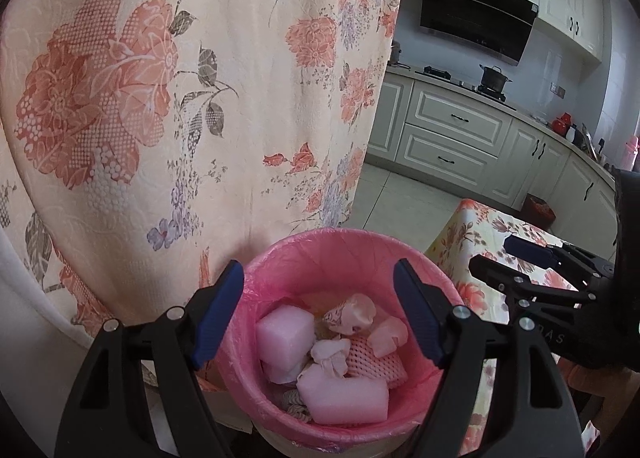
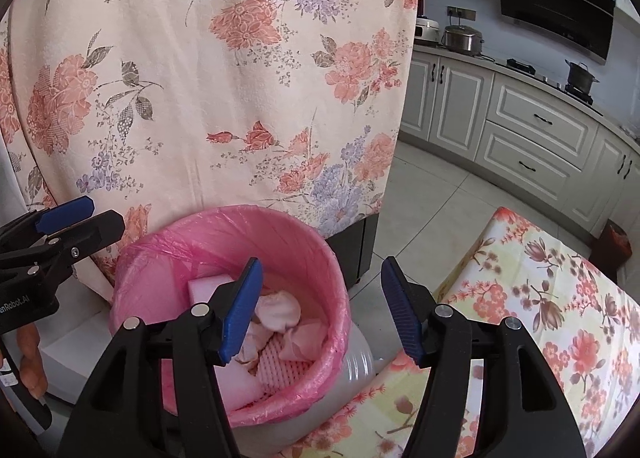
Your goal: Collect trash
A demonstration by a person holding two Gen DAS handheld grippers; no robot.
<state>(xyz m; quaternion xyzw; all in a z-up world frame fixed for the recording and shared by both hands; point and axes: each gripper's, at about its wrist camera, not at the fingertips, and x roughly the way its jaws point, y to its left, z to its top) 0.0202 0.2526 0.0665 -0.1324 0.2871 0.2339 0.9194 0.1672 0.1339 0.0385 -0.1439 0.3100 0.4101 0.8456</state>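
A waste bin with a pink bag liner (image 1: 280,258) stands below both grippers; it also shows in the right wrist view (image 2: 160,254). It holds pink foam blocks (image 1: 284,334), crumpled tissues (image 1: 352,314) and a foam net sleeve (image 1: 376,362). My left gripper (image 1: 318,310) is open and empty right above the bin. My right gripper (image 2: 322,310) is open and empty over the bin's right rim; it appears in the left wrist view (image 1: 508,258). The left gripper shows in the right wrist view (image 2: 76,217).
A large floral cloth (image 1: 180,97) hangs behind the bin. A table with a floral cover (image 2: 540,318) is at the right. Kitchen cabinets (image 1: 460,129), a stove with a pot (image 1: 494,77) and a small red bin (image 1: 538,209) lie beyond on the tiled floor.
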